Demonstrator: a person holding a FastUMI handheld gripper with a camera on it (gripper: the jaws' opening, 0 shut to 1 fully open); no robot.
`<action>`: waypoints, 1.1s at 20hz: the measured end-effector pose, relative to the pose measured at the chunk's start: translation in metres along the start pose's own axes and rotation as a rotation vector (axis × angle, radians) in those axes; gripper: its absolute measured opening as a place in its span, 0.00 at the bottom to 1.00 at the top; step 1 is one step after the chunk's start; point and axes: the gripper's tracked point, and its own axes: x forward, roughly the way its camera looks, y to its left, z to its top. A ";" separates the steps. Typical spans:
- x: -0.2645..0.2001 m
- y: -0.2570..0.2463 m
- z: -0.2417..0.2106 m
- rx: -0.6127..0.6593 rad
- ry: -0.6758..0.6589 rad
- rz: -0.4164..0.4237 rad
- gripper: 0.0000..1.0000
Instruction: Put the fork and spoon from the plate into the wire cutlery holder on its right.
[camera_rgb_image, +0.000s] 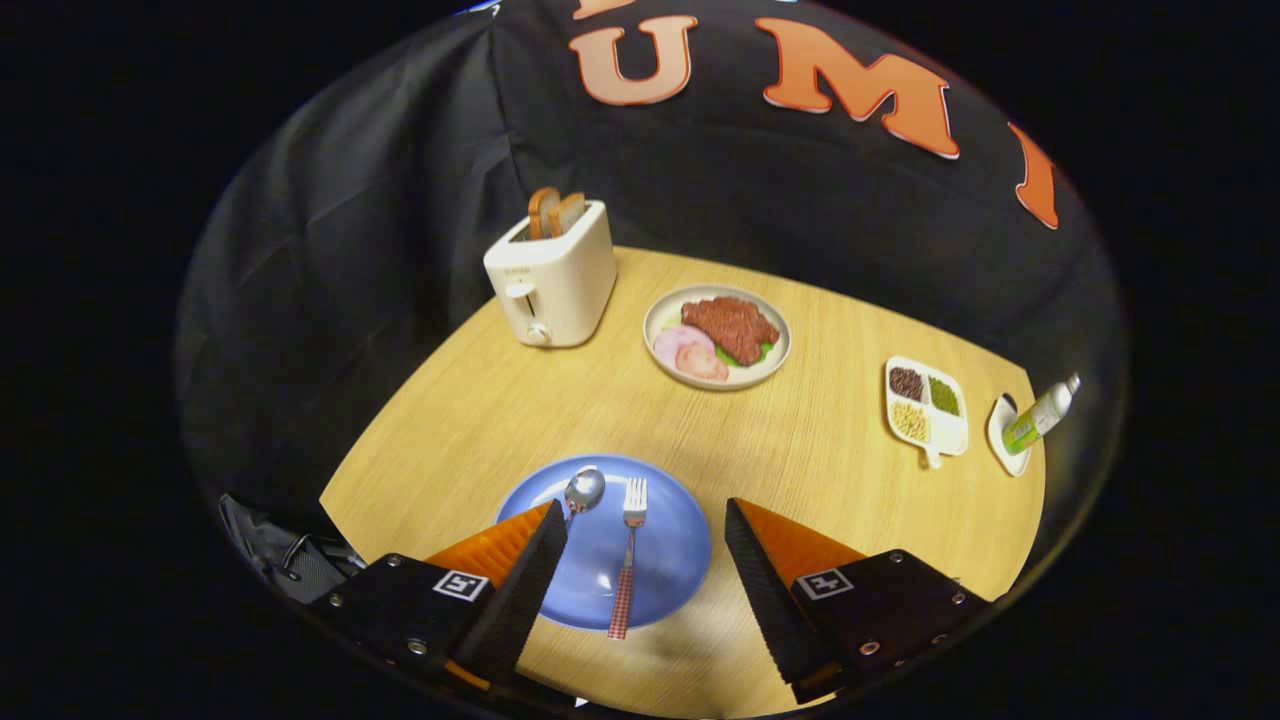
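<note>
The gripper (645, 545) hangs wide open and empty over the blue plate (670, 560), where the fork (628, 555) lies between its fingers and the spoon (583, 490) is partly covered by the left finger. A shallow pinch could slide the thin fork off the plate onto the bench (480, 400). The wire cutlery holder cannot be made out.

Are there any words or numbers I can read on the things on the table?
Toaster: small mark on its front, too blurred to read.
Bottle: label too small to read.
Tongs, open with the fork between them: square patterns, no words.
</note>
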 end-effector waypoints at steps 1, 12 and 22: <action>0.013 0.002 -0.012 0.001 0.052 0.006 0.96; 0.070 0.011 -0.093 0.035 0.480 0.008 0.79; 0.077 0.012 -0.102 0.072 0.533 -0.051 0.29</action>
